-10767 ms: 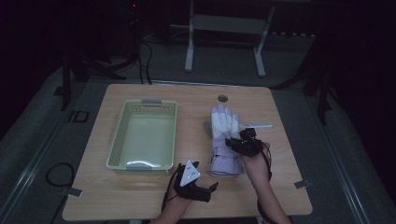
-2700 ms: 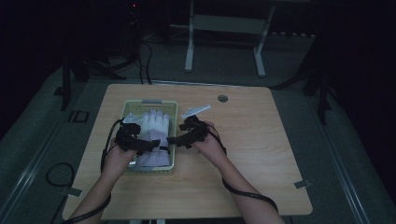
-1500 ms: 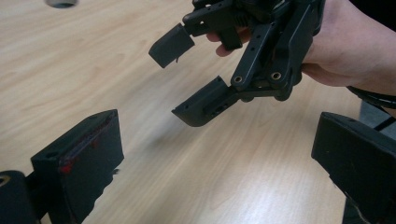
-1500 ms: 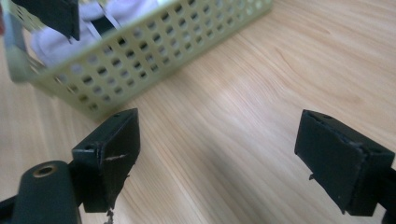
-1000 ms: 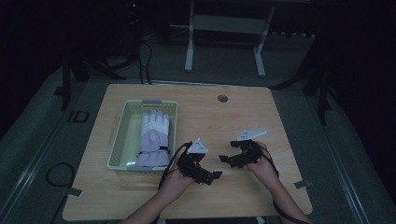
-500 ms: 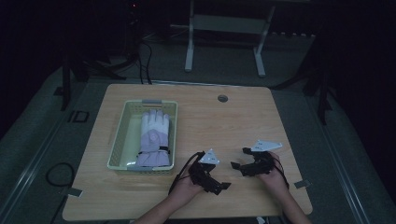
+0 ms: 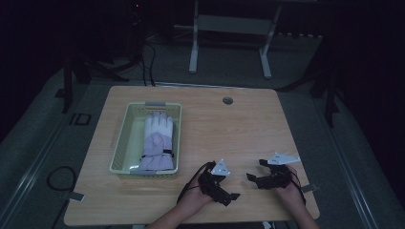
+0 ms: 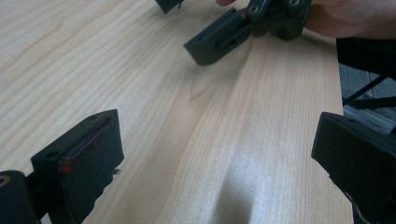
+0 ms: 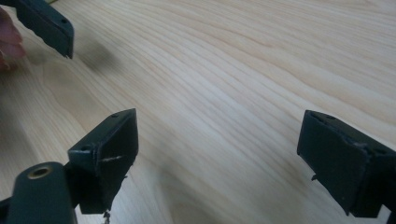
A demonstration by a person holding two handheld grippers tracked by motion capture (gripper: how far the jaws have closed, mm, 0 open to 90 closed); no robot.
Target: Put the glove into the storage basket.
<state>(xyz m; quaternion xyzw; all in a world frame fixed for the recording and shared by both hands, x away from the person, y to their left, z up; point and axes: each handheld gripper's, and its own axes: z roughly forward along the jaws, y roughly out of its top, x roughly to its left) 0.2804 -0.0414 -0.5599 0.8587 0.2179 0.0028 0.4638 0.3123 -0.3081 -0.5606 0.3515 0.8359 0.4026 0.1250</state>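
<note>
A white and lilac glove (image 7: 157, 141) lies flat in the pale yellow basket (image 7: 123, 143) on the left half of the wooden table (image 7: 239, 129). Both grippers rest low near the table's front edge, well right of the basket. My left gripper (image 7: 229, 193) points right; in the left gripper view its jaws (image 8: 219, 154) stand wide apart over bare wood. My right gripper (image 7: 254, 171) points left toward it. Its jaws (image 9: 224, 149) are also wide apart with nothing between them. Each gripper view catches a jaw of the other gripper (image 8: 224, 39) (image 9: 46, 23) close by.
A round cable hole (image 7: 228, 100) sits near the table's far edge. The table's front edge (image 7: 191, 223) runs just below the hands. A white stand (image 7: 229, 28) and cables are on the floor beyond the table.
The glove went from the table's right side into the basket. Over the last second both grippers drew back from the basket toward the front edge, drifting right, with open jaws.
</note>
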